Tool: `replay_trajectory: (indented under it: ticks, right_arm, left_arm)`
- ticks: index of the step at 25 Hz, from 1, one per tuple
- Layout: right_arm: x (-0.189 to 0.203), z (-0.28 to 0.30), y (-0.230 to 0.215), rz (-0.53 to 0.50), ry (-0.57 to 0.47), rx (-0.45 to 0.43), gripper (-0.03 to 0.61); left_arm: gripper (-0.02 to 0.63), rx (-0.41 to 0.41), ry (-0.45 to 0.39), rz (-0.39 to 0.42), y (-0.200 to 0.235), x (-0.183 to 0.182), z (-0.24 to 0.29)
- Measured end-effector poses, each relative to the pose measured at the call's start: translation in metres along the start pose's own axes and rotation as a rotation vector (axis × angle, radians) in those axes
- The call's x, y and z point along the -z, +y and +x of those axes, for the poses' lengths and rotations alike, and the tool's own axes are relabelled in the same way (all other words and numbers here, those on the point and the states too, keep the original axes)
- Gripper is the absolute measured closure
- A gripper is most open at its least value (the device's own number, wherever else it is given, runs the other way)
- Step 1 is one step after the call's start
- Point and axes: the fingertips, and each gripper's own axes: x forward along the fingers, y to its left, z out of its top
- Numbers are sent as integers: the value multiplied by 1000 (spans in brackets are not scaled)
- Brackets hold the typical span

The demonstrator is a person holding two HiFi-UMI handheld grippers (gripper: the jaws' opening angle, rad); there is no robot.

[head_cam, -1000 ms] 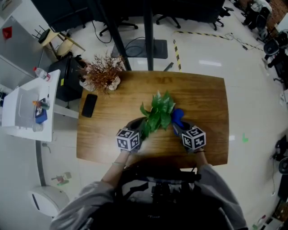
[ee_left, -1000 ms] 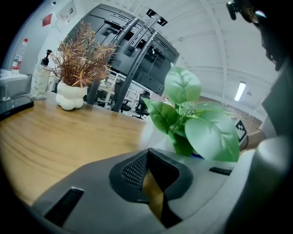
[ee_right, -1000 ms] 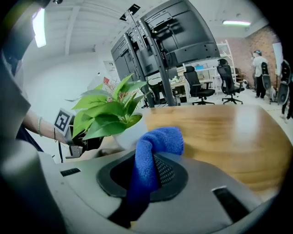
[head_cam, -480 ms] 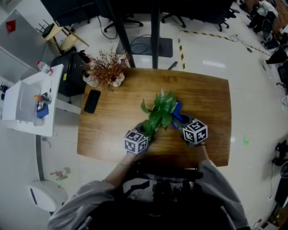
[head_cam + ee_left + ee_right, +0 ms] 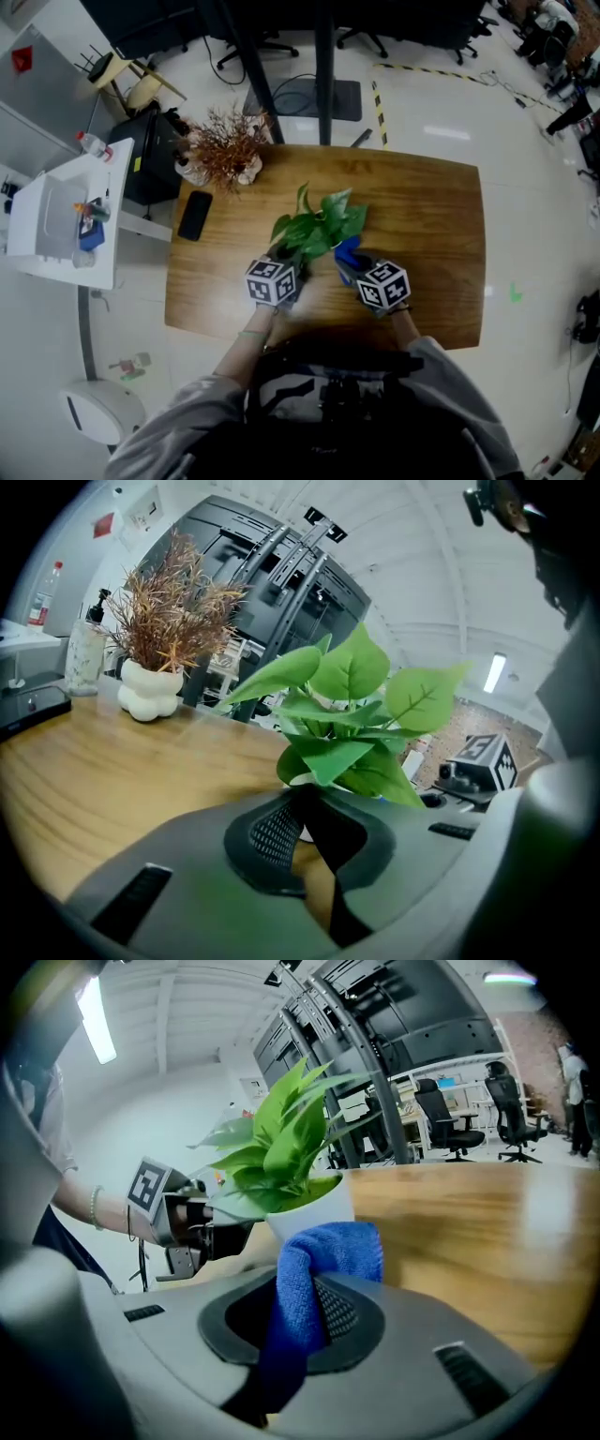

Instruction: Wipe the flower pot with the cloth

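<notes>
Right gripper view: cloth (image 5: 328, 1258) in jaws, nr flower pot (image 5: 315, 1213).

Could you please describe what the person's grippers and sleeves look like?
Both the left gripper and right gripper have grey moulded bodies with dark mesh-textured pads, each carrying a white cube with black square markers. The person wears grey sleeves.

The desk (image 5: 422, 216) is warm brown wood with clear grain and a soft satin sheen. The flower pot (image 5: 314, 1213) is smooth white with a faint gloss; its leaves (image 5: 352, 672) look waxy. The cloth (image 5: 328, 1251) is blue, matt, with a fuzzy woven pile. The left hand-held gripper (image 5: 305, 802) and right hand-held gripper (image 5: 300, 1288) have matt grey plastic shells and dark pads (image 5: 275, 834) textured with fine dots.
</notes>
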Motion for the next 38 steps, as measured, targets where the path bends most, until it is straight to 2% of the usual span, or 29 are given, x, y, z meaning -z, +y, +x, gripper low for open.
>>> replay_trajectory:
  ticks: [4, 8, 15, 22, 31, 38]
  right_arm:
    - [7, 7, 5, 5, 21, -6, 523]
    - [2, -13, -5, -25, 21, 25, 523]
    - [-25, -32, -44, -157, 16, 106, 523]
    - [-58, -16, -43, -234, -18, 54, 523]
    - [-31, 1, -16, -253, 54, 1, 523]
    - [-3, 23, 11, -222, 108, -44, 523]
  left_arm:
    - [609, -28, -5, -13, 15, -6, 7]
    - [609, -45, -13, -37, 18, -6, 2]
    - [609, -31, 3, -77, -1, 17, -14]
    - [609, -3, 5, -83, -14, 20, -9]
    - [609, -43, -11, -49, 22, -1, -6]
    - [609, -76, -7, -33, 42, -13, 0]
